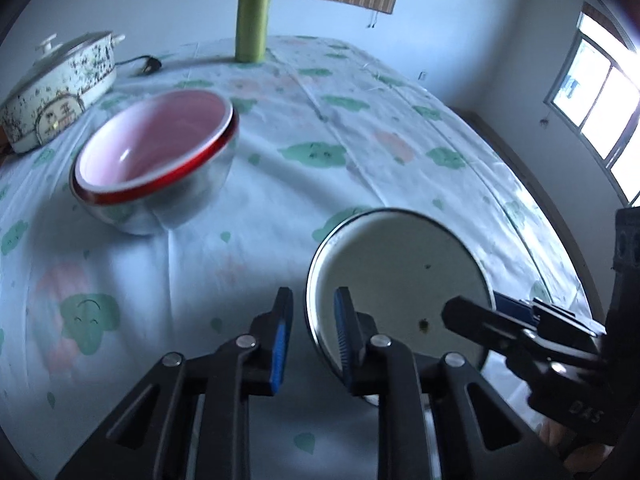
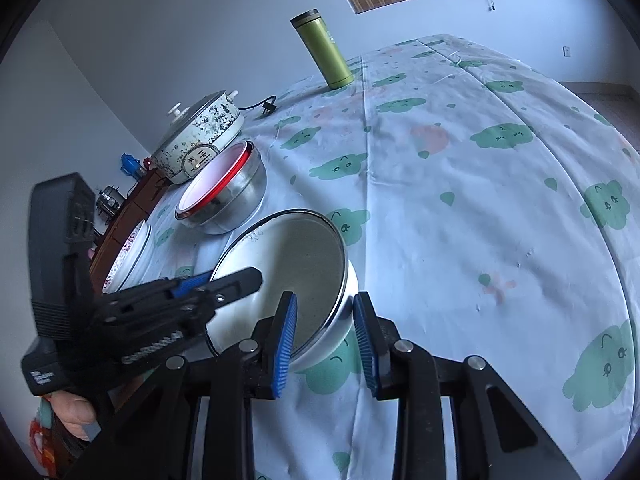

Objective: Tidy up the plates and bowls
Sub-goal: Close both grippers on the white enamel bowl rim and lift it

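A pale tablecloth [image 2: 480, 200] printed with green clouds fills most of both views. In the upper left of the left wrist view a speckled white pot [image 1: 60, 80] sits with its lid on, and a black plug [image 1: 150, 65] lies just beside it.

The white bowl [image 2: 296, 264] is low in the centre of the right wrist view. It is tilted, with its mouth turned toward the left of the frame. Up and to its left stands a steel bowl [image 1: 160, 152] with a red-rimmed pink bowl [image 1: 152, 132] nested inside it. This pair is near the white bowl but apart from it. A patterned plate [image 2: 132, 256] shows at the left edge of the right wrist view, partly hidden. A green flask [image 1: 252, 20] stands upright at the far side of the table, top centre.

The right gripper [image 2: 326, 340] grips the white bowl's near wall, one pad inside and one outside. The left gripper [image 1: 312, 340] straddles the bowl's opposite rim. Its fingers are close together but not clamped, and a gap shows between the outer pad and the rim. Part of a hand [image 2: 76, 412] shows at the lower left.
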`<act>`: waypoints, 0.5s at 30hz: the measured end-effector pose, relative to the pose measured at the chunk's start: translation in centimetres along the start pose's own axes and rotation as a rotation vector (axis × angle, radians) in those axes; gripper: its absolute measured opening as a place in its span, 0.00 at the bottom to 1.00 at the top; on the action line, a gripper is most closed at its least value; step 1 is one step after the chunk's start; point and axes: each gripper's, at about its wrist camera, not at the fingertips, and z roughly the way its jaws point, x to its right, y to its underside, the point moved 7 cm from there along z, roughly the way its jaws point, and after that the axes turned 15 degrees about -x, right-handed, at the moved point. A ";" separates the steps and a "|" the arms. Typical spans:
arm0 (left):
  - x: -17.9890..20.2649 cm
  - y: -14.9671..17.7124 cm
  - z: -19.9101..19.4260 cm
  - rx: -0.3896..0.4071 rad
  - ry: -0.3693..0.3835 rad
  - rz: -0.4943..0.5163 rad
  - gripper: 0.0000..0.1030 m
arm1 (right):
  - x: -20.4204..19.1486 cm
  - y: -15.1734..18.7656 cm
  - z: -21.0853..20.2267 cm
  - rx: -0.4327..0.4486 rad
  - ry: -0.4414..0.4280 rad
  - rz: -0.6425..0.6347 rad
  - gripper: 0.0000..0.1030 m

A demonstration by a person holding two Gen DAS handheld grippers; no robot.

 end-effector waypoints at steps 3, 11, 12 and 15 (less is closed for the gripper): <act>0.3 0.1 0.2 0.003 -0.007 0.002 0.11 | -0.1 -0.1 -0.1 0.007 -0.003 -0.006 0.31; 0.7 0.5 -0.4 0.021 -0.030 0.012 0.07 | -0.3 0.1 -0.1 0.000 0.034 -0.005 0.27; 0.8 0.5 -0.8 0.025 -0.033 0.014 0.07 | -0.3 0.1 -0.2 -0.005 0.032 0.002 0.27; 0.7 0.3 -2.2 0.056 -0.040 0.019 0.07 | -0.9 -0.2 -0.9 -0.005 0.020 -0.003 0.27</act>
